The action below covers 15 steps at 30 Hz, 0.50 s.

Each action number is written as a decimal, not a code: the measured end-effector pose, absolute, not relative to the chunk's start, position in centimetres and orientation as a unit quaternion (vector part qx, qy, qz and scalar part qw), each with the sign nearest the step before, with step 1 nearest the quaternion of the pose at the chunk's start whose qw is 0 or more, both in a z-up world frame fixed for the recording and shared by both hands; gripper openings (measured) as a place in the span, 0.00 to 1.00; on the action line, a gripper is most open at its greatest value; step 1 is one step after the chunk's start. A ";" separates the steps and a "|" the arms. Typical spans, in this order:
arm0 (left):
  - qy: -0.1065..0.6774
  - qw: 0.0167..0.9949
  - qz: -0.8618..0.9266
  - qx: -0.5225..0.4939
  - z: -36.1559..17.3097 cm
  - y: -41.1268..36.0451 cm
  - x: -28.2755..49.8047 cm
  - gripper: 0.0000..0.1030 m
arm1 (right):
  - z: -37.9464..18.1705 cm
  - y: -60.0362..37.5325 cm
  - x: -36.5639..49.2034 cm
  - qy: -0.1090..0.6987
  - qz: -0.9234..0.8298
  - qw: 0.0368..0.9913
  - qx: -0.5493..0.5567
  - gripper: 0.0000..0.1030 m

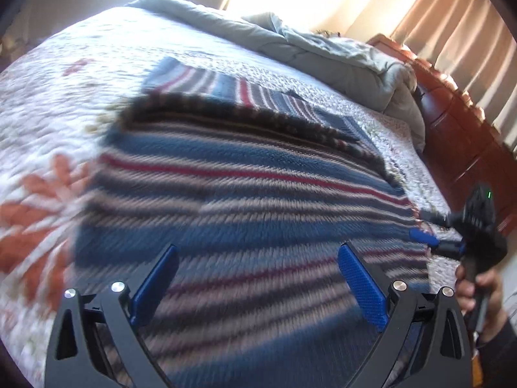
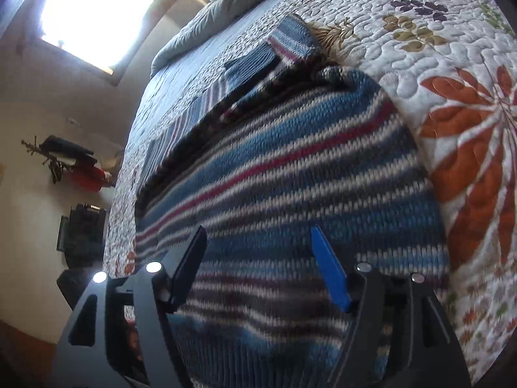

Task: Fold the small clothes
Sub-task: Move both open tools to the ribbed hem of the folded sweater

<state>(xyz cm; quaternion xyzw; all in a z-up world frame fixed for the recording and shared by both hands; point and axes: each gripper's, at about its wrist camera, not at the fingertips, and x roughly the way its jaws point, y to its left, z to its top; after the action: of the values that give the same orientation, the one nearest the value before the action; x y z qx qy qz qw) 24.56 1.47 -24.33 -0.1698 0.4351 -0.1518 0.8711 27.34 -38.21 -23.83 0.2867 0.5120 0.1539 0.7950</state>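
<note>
While the sweater point(image 1: 245, 194) lies spread near the quilt's point(image 1: 48, 103) edge, both grippers hover wide apart, empty. Left gripper point(image 1: 258, 258) and right gripper point(image 2: 258, 242) likely seek its hem for folding

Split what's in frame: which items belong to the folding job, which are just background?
Job:
- striped knit sweater, spread on the bed
- left hand-held gripper, open above the sweater
- right hand-held gripper, open above the sweater

Background:
- floral quilt
- bunched grey comforter
- wooden bed frame
- curtains
- window
</note>
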 end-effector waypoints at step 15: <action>0.506 0.763 -0.168 -0.366 -24.8 11.5 13.5 0.96 | -22.6 -42.7 13.1 0.511 0.158 0.763 0.363 0.86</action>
<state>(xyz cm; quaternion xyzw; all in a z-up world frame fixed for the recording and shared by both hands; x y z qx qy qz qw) 13.50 11.50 -24.83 -0.3660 0.5061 -0.1681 0.7626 13.14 -42.68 -22.64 0.3630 0.5112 0.1578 0.7629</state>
